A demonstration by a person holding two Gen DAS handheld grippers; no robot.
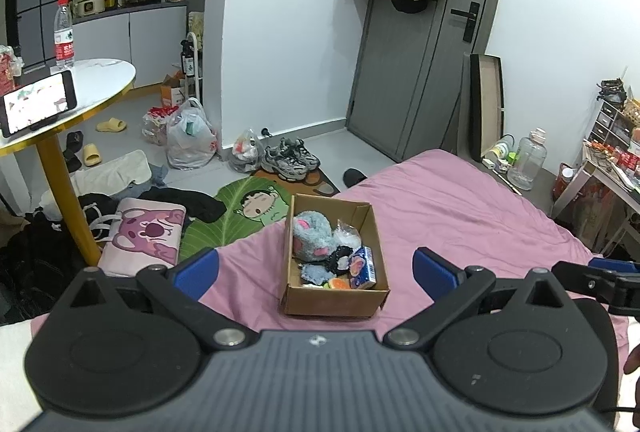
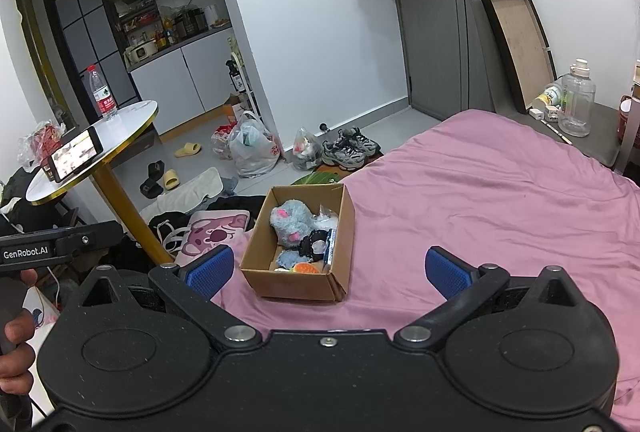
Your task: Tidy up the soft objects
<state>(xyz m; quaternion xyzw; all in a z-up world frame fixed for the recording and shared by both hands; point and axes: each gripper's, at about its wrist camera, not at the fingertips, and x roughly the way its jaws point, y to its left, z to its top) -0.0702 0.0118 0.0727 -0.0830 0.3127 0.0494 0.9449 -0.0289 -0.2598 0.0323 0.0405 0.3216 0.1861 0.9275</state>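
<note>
A small cardboard box [image 1: 332,298] [image 2: 298,286] sits on the pink bed sheet [image 1: 460,216] [image 2: 500,200] near the bed's left edge. Inside lie a grey plush toy with pink ears [image 1: 312,234] [image 2: 290,222], a clear plastic bag [image 1: 347,232], a black-and-white soft item [image 1: 340,259], a blue carton [image 1: 363,268] and an orange piece [image 1: 340,284] [image 2: 306,268]. My left gripper [image 1: 316,274] is open, its blue pads either side of the box and short of it. Nothing is held by my open right gripper [image 2: 330,270], which hangs just before the box.
A round white table [image 1: 96,80] with a yellow leg carries a phone [image 1: 38,106] and a water bottle [image 1: 64,34]. Clothes, bags, slippers and sneakers [image 1: 290,158] litter the floor. A grey door [image 1: 420,52] stands behind; a desk [image 1: 608,168] is at right.
</note>
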